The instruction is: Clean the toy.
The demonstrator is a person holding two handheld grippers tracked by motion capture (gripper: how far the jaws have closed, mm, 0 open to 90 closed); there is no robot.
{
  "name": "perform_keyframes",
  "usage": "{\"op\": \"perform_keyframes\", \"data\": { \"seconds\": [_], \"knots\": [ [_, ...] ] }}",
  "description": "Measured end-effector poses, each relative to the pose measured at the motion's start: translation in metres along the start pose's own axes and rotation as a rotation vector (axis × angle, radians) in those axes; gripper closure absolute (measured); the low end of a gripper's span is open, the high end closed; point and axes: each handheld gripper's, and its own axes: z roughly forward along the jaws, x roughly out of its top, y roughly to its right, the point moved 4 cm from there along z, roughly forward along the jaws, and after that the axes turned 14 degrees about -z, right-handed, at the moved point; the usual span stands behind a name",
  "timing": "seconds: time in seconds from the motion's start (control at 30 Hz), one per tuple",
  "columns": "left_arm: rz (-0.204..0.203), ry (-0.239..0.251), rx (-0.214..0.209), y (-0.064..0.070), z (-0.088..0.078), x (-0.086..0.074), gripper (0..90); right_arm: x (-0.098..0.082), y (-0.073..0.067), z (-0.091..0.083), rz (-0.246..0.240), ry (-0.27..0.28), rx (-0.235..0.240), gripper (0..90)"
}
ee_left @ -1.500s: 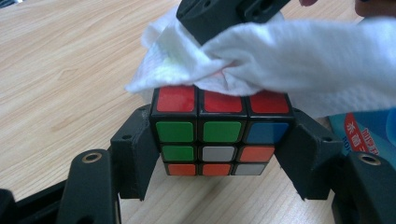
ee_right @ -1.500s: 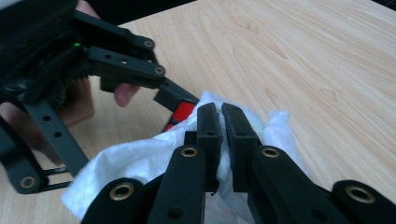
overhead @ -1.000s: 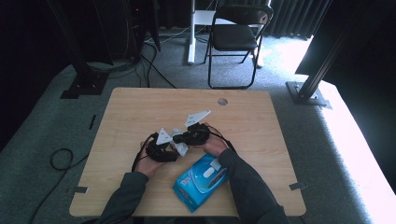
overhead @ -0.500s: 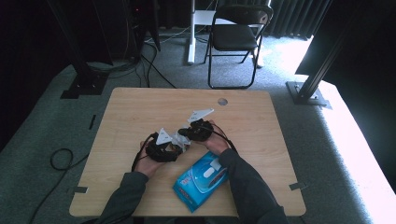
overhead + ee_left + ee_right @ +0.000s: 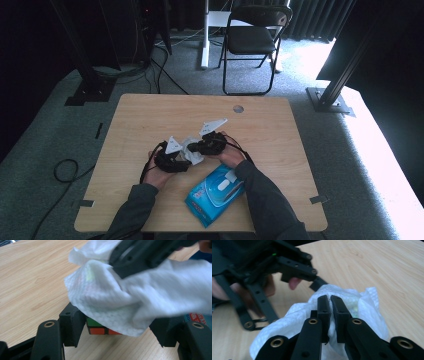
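A colour puzzle cube (image 5: 100, 328), with green and orange-red squares showing, sits on the table between the jaws of my left gripper (image 5: 116, 326), which press on its sides. A crumpled white wipe (image 5: 120, 295) is draped over the top of the cube and hides most of it. My right gripper (image 5: 331, 302) is shut on the wipe (image 5: 367, 307) and presses it down onto the cube. In the high view both grippers meet near the table's middle: the left gripper (image 5: 172, 157), the right gripper (image 5: 212, 143), and the wipe (image 5: 192, 151) between them.
A blue pack of wet wipes (image 5: 215, 192) lies near the front edge of the wooden table (image 5: 150, 115), under the right forearm. A folding chair (image 5: 252, 40) stands behind the table. Dark stands and cables flank it on the floor.
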Motion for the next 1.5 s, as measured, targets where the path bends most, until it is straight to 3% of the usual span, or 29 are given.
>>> {"op": "perform_keyframes", "data": {
  "seconds": [0.2,0.37,0.7,0.87,1.17,1.5],
  "knots": [
    [-0.01,0.003,0.004,-0.004,-0.002,0.0,34.5,0.0,-0.003,-0.002,-0.017,0.003,0.02,86.6],
    [-0.007,0.003,0.002,-0.003,-0.002,0.0,34.5,-0.004,0.005,-0.005,0.003,-0.023,-0.047,86.6],
    [-0.012,0.008,0.004,-0.005,-0.004,0.001,34.5,-0.019,0.026,-0.017,0.092,-0.064,-0.19,86.6],
    [-0.017,0.013,0.01,-0.008,-0.005,0.001,34.5,-0.026,0.033,-0.022,0.117,-0.073,-0.232,86.6],
    [-0.021,0.018,0.016,-0.011,-0.009,0.002,34.5,-0.037,0.042,-0.027,0.136,-0.134,-0.324,86.6],
    [-0.02,0.037,0.009,-0.01,-0.012,0.005,34.5,-0.038,0.043,-0.025,0.148,-0.158,-0.36,86.3]
  ]
}}
